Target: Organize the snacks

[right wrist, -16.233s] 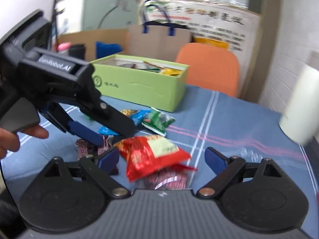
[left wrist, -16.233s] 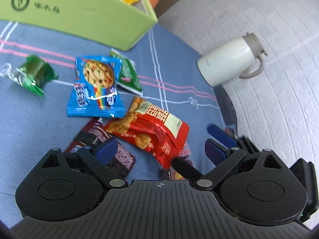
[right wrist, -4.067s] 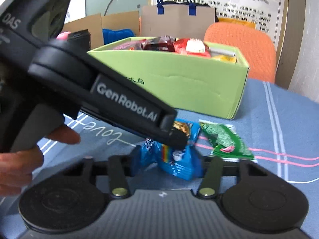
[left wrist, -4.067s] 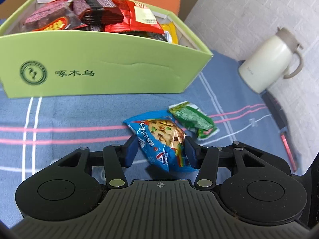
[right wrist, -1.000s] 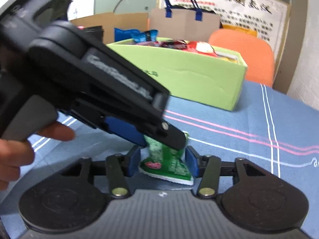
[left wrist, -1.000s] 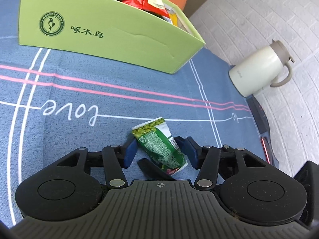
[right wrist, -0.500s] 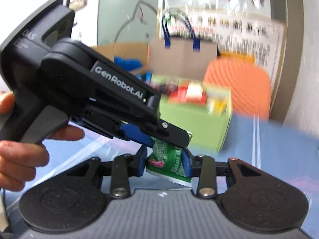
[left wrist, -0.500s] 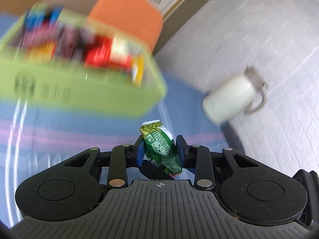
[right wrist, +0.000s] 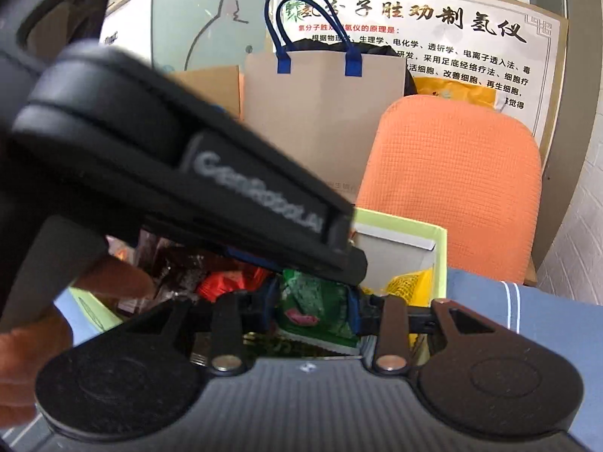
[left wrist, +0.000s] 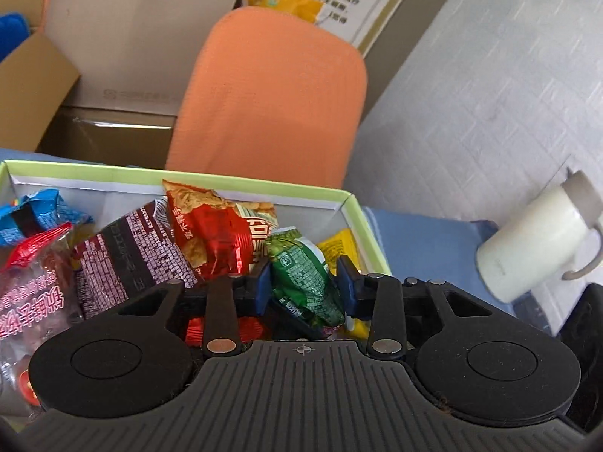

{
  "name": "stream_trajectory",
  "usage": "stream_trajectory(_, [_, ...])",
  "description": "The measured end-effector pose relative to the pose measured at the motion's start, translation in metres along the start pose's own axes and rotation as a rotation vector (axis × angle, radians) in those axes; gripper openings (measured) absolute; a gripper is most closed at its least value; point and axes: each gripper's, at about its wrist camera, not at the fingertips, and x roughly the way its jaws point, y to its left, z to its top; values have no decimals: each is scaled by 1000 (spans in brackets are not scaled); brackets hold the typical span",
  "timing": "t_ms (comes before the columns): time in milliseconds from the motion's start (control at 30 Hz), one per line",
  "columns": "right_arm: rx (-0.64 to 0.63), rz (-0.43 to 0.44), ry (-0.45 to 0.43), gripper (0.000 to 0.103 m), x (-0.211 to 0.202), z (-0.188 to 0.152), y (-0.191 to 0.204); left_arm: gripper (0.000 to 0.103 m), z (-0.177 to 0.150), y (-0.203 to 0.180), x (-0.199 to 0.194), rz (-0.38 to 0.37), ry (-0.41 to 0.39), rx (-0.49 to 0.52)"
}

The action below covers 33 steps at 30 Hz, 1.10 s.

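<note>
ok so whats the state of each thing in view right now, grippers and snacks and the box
left gripper: jaws opening, green snack packet between them
right gripper: shut on the same packet
green snack packet: lifted, above the box's right end
green box: open-topped, crowded with packets
red snack bag: in the box, crumpled
white jug: upright, lid on, beside the box

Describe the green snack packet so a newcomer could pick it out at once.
Find the light-green box before the orange chair. Above its right end, both grippers pinch one small packet. It is the only green wrapper, between the red crisp bag and a yellow packet.
</note>
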Motion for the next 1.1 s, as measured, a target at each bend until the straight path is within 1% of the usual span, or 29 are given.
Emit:
stream_trajectory(33, [12, 12, 0, 43, -1, 0, -3, 20, 0, 1, 0, -14, -2, -1])
stream_trajectory(100, [34, 25, -3, 45, -2, 0, -9, 34, 0, 3, -1, -47, -3, -5])
stream_trajectory(133, [37, 26, 0, 52, 3, 4, -14, 39, 0, 3, -1, -61, -5, -7])
stream_trajectory(167, [41, 33, 1, 62, 3, 5, -13, 52, 1, 2, -3, -71, -12, -9])
stream_trajectory(200, [42, 40, -1, 65, 2, 5, -12, 62, 0, 3, -7, -80, -26, -10])
stream_trajectory(233, [37, 39, -5, 70, 1, 6, -11, 66, 1, 1, -14, -91, -47, -10])
stream_trajectory(267, [31, 35, -11, 77, -1, 7, -6, 75, 1, 1, -21, -90, -73, -9])
stream_trajectory(300, [25, 33, -19, 84, -3, 8, -5, 81, 3, 0, -31, -82, -108, -4])
stream_trajectory(333, [18, 32, -30, 96, -3, 10, -8, 81, 3, -2, -42, -76, -141, 4])
stream_trajectory(367, [9, 24, -50, 95, -8, 11, -9, 82, 5, -2, -54, -74, -170, 11])
stream_trajectory(400, [4, 16, -60, 95, -9, 16, -9, 86, 6, -2, -65, -72, -197, 10])
stream_trajectory(467, [8, 20, -77, 96, -17, 18, -12, 89, 5, 0, -87, -60, -245, 2])
stream_trajectory(567, [17, 6, -97, 97, -27, 15, -15, 92, -6, 5, -117, -5, -312, -7])
stream_trajectory(600, [16, -1, -101, 97, -22, 22, -14, 92, -14, 6, -124, 21, -318, -13])
stream_trajectory(700, [29, 0, -107, 98, -27, 23, -12, 92, -46, 11, -144, 136, -313, -50])
stream_trajectory(733, [28, -4, -107, 98, -28, 24, -11, 92, -61, 12, -150, 187, -320, -60])
stream_trajectory(800, [8, -20, -111, 98, -34, 24, -5, 92, -98, 13, -164, 282, -363, -77])
stream_trajectory(833, [-2, -31, -115, 98, -42, 22, 0, 92, -113, 14, -171, 313, -370, -92])
stream_trajectory(867, [-7, -45, -122, 99, -47, 22, 3, 92, -125, 16, -175, 326, -357, -107])
stream_trajectory(900, [-3, -60, -126, 99, -53, 19, 8, 92, -135, 18, -178, 323, -329, -112])
stream_trajectory(967, [14, -88, -122, 99, -71, 10, 20, 92, -146, 20, -184, 309, -292, -89])
stream_trajectory(1100, [76, -114, -118, 100, -123, -25, 51, 92, -173, 20, -194, 339, -294, -66])
